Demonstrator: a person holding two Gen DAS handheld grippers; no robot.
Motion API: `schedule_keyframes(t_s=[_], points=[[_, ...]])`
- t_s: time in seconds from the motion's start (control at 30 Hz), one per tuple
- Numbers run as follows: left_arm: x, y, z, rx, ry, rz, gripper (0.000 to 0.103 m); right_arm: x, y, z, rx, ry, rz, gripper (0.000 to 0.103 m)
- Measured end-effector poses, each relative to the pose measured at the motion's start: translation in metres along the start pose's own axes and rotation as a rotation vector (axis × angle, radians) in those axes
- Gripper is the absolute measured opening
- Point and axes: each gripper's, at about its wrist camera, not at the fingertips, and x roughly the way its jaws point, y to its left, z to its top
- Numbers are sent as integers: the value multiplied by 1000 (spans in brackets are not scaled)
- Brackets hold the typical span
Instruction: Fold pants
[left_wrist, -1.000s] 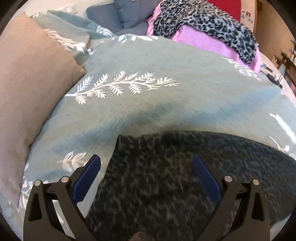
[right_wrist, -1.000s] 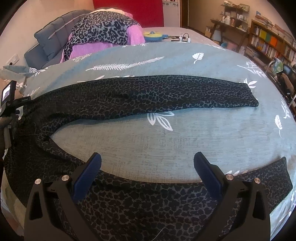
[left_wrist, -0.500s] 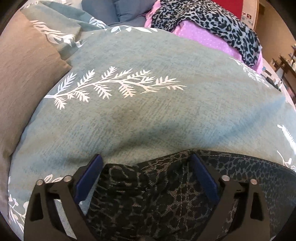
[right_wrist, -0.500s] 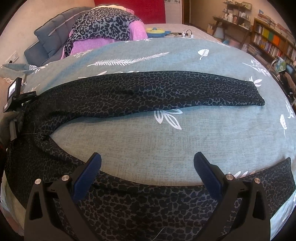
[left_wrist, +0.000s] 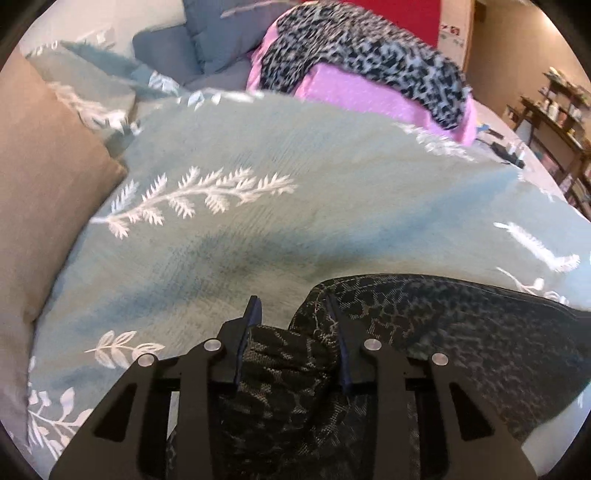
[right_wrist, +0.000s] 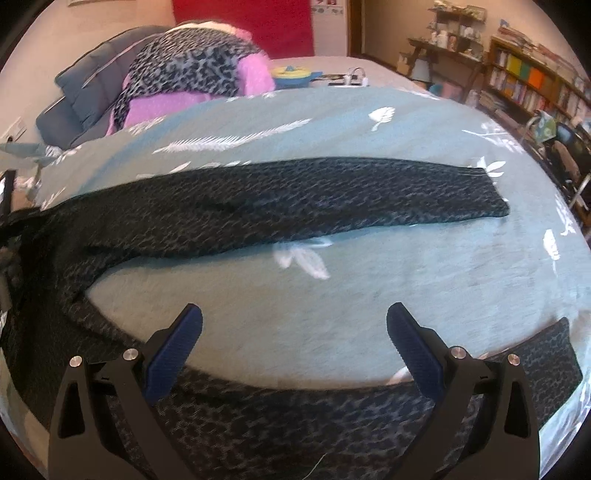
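Left gripper (left_wrist: 293, 332) pinched tight on bunched waist end of pants (right_wrist: 280, 199). Pants spread flat on leafy blue bed cover (right_wrist: 406, 266), legs apart. Right gripper (right_wrist: 294, 343) wide open, holding nothing, over near leg. Best: grab near leg edge, lift both together, lay onto far leg, keep smooth.

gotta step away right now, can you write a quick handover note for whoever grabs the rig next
Left gripper: shut on a bunch of the pants at the waist end.
Right gripper: open, holding nothing, hovering over the near leg.
Pants lie spread on the teal bedspread, far leg stretched flat, the two legs apart in a V.
Done: waist gripped. No fold made yet.
Left: probably take the near leg, lay it onto the far one, then fold lengthwise.
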Motion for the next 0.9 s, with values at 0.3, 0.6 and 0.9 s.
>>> schedule_keyframes(t_s=[0.3, 0.6, 0.9], points=[[-58, -25, -20, 87, -61, -32, 33, 0, -30, 15, 37, -38, -45, 101], [-119, -24, -69, 105, -87, -131, 32, 18, -82, 39, 73, -53, -137, 101], [-160, 4, -125, 51, -45, -178, 30, 74, -172, 107, 294, 9, -125, 101]])
